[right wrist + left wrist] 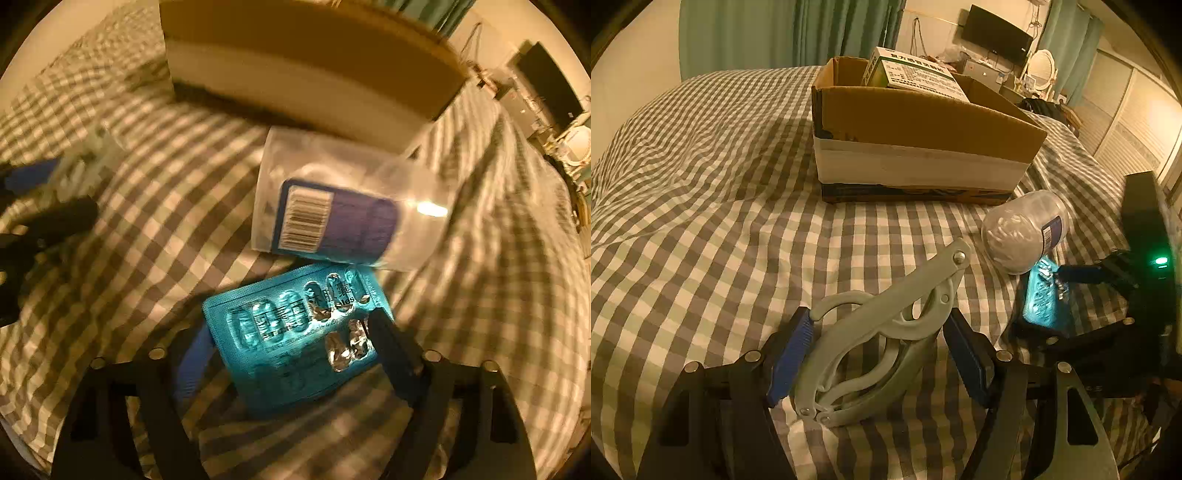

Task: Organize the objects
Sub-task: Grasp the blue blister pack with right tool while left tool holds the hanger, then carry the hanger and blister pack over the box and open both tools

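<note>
Right view motion-blurred: cardboard box (314, 62) top cut off; blister pack (295, 332) lettering unreadable.

Checked bed (701, 184): box (916, 162), jar (1025, 232), hanger (882, 332).

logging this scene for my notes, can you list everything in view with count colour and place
cardboard box: one, brown with a white band, on the bed, far side
medicine carton: one, green and white, inside the box
folding hanger: one, pale grey, on the bedcover between the left gripper's fingers
plastic jar: one, clear with a blue label, lying on its side near the box
blister pack: one, teal, some pockets burst, between the right gripper's fingers
bedcover: one, grey and white check, under everything
curtains: green, back wall
television: one, black, on the wall
left gripper: black with blue pads, open around the hanger
right gripper: black; grip on the pack unclear
</note>
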### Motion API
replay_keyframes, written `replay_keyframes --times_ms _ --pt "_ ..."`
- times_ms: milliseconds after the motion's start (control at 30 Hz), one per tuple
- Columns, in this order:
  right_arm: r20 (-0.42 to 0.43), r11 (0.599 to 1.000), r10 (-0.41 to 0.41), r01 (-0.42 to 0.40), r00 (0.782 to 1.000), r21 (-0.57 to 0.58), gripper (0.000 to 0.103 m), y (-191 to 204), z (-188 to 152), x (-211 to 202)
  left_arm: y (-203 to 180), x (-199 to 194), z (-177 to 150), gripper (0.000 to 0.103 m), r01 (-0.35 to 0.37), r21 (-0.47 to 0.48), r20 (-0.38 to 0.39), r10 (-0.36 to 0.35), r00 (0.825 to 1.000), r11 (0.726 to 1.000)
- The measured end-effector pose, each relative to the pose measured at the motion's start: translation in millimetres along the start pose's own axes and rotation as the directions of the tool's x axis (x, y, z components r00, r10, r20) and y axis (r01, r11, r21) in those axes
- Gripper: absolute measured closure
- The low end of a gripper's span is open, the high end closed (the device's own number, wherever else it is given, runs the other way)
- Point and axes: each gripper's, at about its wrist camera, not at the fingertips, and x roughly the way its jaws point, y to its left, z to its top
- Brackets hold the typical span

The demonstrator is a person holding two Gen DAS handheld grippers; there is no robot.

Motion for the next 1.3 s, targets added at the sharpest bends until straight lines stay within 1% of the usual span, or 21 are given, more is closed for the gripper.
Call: replay_keyframes --times_ms 67,100,167,200,267,333,367,467,667,900,1033,1100,1200,1300 --pt "0.043 1.0 0.016 -0.016 0.999 0.003 0.058 -2.1 -2.2 -16.2 -0.2 -0.1 0.2 0.029 -0.001 0.0 0.0 0.001 1.0 1.0" --pt "0.07 1.0 0.013 -0.013 0.997 0.0 0.062 -3.1 -3.5 -26.2 0.0 0.0 0.3 0.029 -0.001 -0.001 0.0 0.001 1.0 1.0" --pt "0.105 1.0 -0.005 0.006 0.994 -0.008 0.077 -4.4 -5.1 -38.5 -0.4 -0.5 0.7 0.029 -0.003 -0.002 -0.001 0.003 1.0 1.0" --pt "0.122 1.0 -0.02 0.021 0.992 -0.009 0.079 -5.8 -5.1 -45.2 -0.6 -1.1 0.8 0.029 -0.002 -0.004 -0.001 0.002 1.0 1.0" --pt "0.151 0.999 -0.051 0.052 0.987 -0.005 0.087 -13.9 -8.3 -57.1 -0.1 -2.2 1.3 0.029 -0.002 -0.007 0.001 0.002 1.0 1.0" --pt "0.183 0.997 -0.08 0.079 0.98 0.012 0.09 -19.0 -11.1 -68.3 0.1 -3.9 1.7 0.029 -0.002 -0.011 0.002 0.002 1.0 1.0" --pt "0.192 0.996 -0.088 0.086 0.977 0.021 0.091 -15.4 -10.9 -74.3 0.1 -4.7 2.0 0.029 -0.001 -0.012 0.002 0.001 1.0 1.0" --pt "0.217 0.995 -0.097 0.09 0.971 0.043 0.096 -17.6 -9.4 -83.2 0.3 -7.2 3.8 0.029 0.004 -0.019 0.005 -0.004 1.0 1.0" --pt "0.269 0.995 -0.09 0.077 0.959 0.056 0.096 -18.0 1.1 -100.9 -4.7 -20.2 12.5 0.029 0.018 -0.016 0.034 -0.017 0.999 1.0" --pt "0.322 0.996 -0.086 0.077 0.943 0.04 0.096 -13.7 6.1 -119.9 -11.1 -42.1 32.1 0.029 0.03 0.003 0.093 -0.03 0.995 1.0" --pt "0.371 0.995 -0.096 0.092 0.924 0.027 0.096 -13.6 15.3 -137.1 -11.8 -58.8 53.2 0.029 0.031 0.003 0.148 -0.031 0.988 1.0" --pt "0.398 0.994 -0.104 0.104 0.911 0.022 0.096 -15.0 21.3 -147.1 -12.3 -68.9 67.9 0.029 0.025 0.008 0.186 -0.026 0.982 1.0" --pt "0.443 0.992 -0.119 0.127 0.889 0.011 0.096 -16.8 35.9 -163.0 -14.9 -79.1 87.1 0.029 0.022 0.016 0.226 -0.025 0.974 1.0" --pt "0.482 0.99 -0.128 0.138 0.867 0.015 0.096 -23.4 50.7 -175.5 -18.5 -89.2 112.0 0.029 0.014 0.027 0.274 -0.021 0.961 1.0"
